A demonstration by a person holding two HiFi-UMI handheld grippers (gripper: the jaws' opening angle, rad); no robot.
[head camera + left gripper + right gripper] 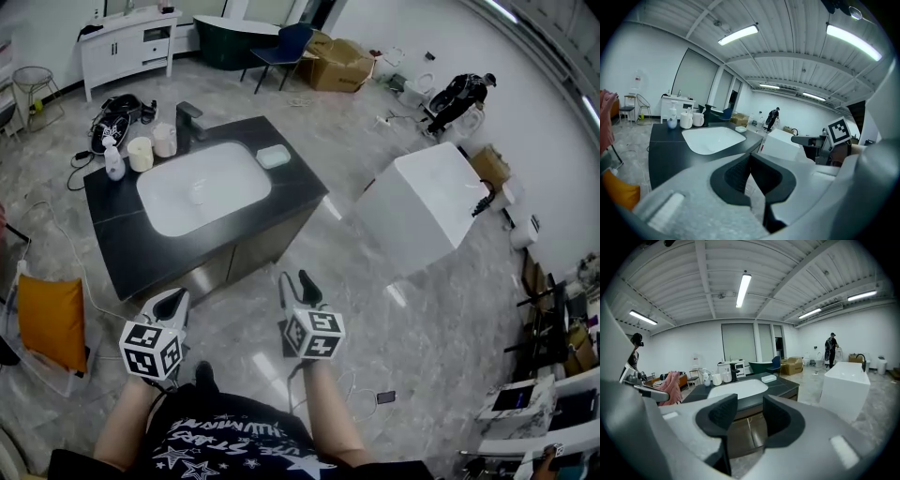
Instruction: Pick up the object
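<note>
A black vanity counter (292, 195) with a white sink basin (203, 187) stands ahead of me. On it are a soap bottle (113, 161), two white cups (141, 153) and a dark faucet (187, 120) at the back left. A pale soap dish (274, 156) sits at the back right. My left gripper (172, 298) hovers low in front of the counter, its jaws together with nothing in them. My right gripper (296, 281) hangs beside it, open and empty, pointing at the counter's front (740, 418). Both are well short of the objects.
A large white tub (427, 202) stands on the marble floor to the right of the counter. An orange chair (52, 319) is at the left. A person (459, 94) bends over far back right. White cabinet (127, 42), blue chair and cardboard boxes line the back.
</note>
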